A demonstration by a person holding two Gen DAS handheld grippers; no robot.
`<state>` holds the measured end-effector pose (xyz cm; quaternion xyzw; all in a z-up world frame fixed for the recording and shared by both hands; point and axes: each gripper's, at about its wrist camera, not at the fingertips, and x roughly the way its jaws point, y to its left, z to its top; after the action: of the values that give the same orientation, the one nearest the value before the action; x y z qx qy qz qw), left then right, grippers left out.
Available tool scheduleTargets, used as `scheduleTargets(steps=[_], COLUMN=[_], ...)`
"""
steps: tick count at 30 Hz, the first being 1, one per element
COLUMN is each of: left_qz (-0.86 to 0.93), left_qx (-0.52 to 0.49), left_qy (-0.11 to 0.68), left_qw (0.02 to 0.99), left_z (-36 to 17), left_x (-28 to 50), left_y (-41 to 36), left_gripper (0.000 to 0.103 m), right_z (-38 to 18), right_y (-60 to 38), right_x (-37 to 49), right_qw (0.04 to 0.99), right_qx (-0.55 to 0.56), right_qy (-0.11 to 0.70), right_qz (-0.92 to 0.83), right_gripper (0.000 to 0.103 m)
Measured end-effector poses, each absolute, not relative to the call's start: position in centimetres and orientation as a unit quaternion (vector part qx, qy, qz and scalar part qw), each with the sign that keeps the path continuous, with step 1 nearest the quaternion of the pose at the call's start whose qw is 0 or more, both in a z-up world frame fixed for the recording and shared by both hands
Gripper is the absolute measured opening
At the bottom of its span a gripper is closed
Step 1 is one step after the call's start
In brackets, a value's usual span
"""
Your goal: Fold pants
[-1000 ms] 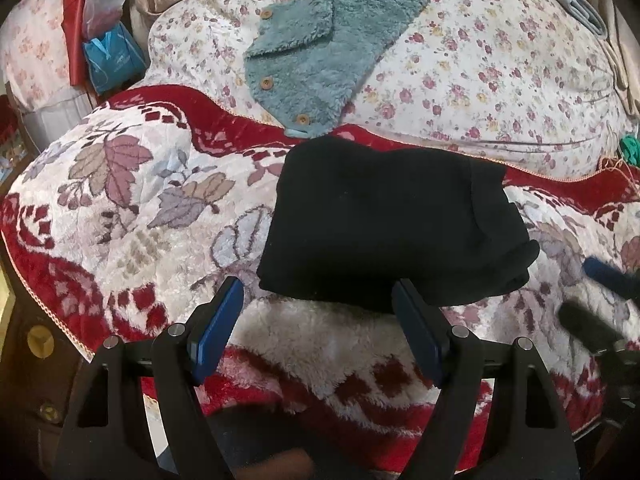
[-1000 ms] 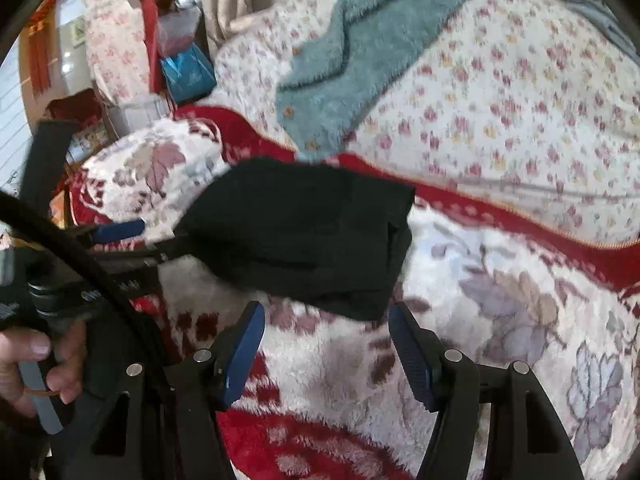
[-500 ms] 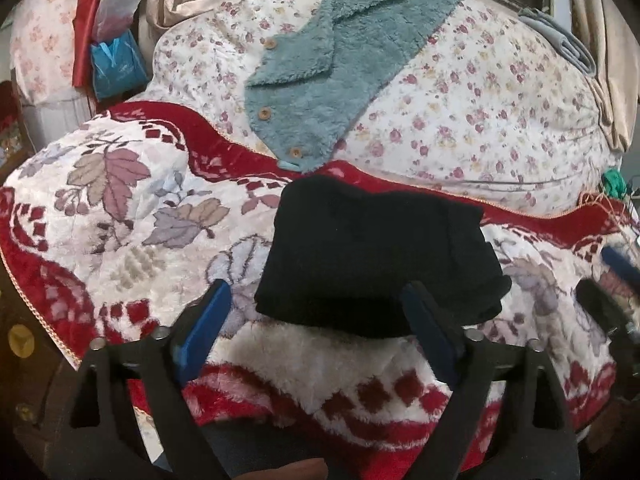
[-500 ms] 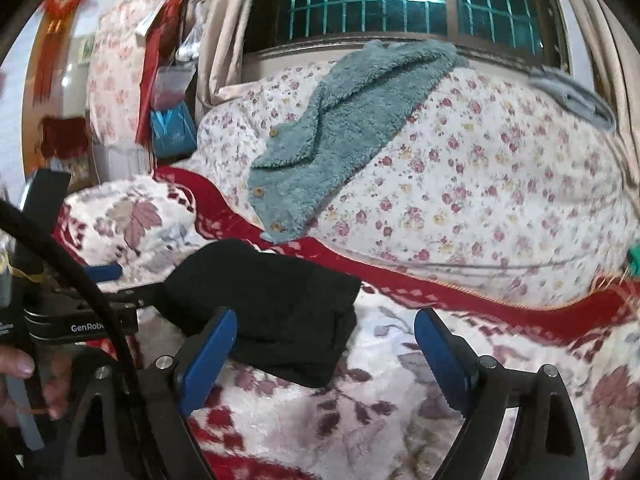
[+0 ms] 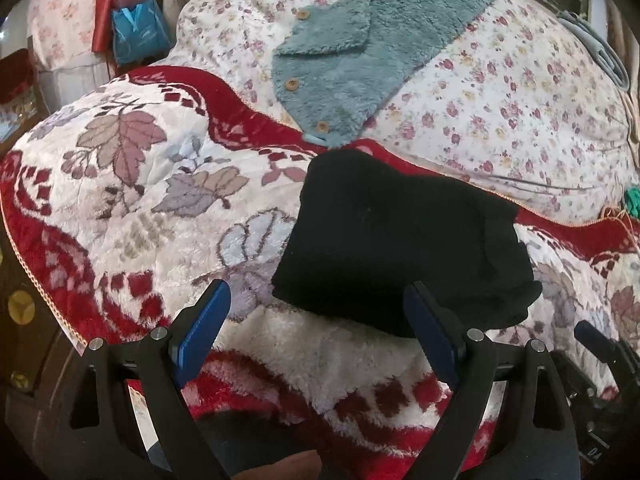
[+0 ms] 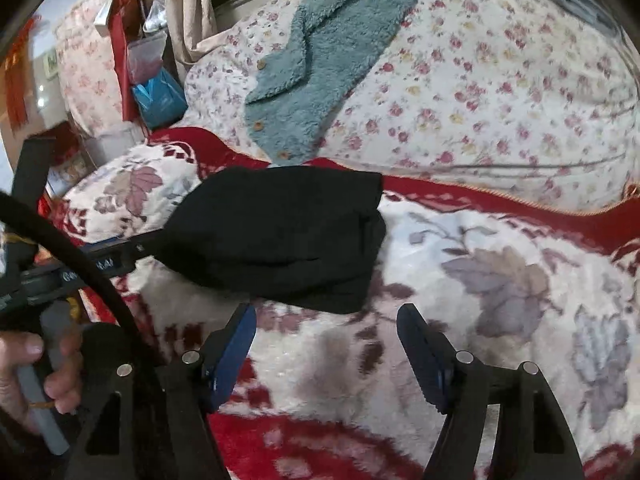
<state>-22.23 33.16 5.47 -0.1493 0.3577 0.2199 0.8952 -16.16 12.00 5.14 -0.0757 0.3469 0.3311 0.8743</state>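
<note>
The black pants (image 5: 400,240) lie folded into a compact rectangle on the red and white floral blanket (image 5: 132,184); they also show in the right wrist view (image 6: 280,236). My left gripper (image 5: 316,320) is open and empty, just short of the pants' near edge. My right gripper (image 6: 324,340) is open and empty, just in front of the pants' near right corner. The left gripper's body (image 6: 60,276) shows at the left of the right wrist view, touching nothing.
A teal fleece garment (image 5: 380,48) with wooden buttons lies on a floral quilt (image 5: 520,92) behind the pants. A blue bag (image 5: 136,40) and red items hang at the far left. The blanket's edge drops off at the left (image 5: 24,264).
Both grippers swung upward and back down while staying open and empty. The folded pants have not moved.
</note>
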Motion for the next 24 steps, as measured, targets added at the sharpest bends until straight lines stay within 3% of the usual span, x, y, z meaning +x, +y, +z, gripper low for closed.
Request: scheduleTargets(steps=[10,24], left_qz=[0.217,0.214], left_qx=[-0.155,-0.169], left_qy=[0.361,0.355], left_qw=[0.894,0.894], left_z=[4.9,5.2], left_x=[-21.1,-20.8], left_y=[32.8,32.4], left_gripper=[0.088,0.088], right_z=[4.2,7.1], right_y=[12.0,10.3], right_x=[-17.0,-19.1], right_qw=[0.862,0.864], right_qx=[-0.102,-0.085], right_qy=[0.364,0.350], right_qz=[0.338,0.351], right_gripper=[0.072,0.072])
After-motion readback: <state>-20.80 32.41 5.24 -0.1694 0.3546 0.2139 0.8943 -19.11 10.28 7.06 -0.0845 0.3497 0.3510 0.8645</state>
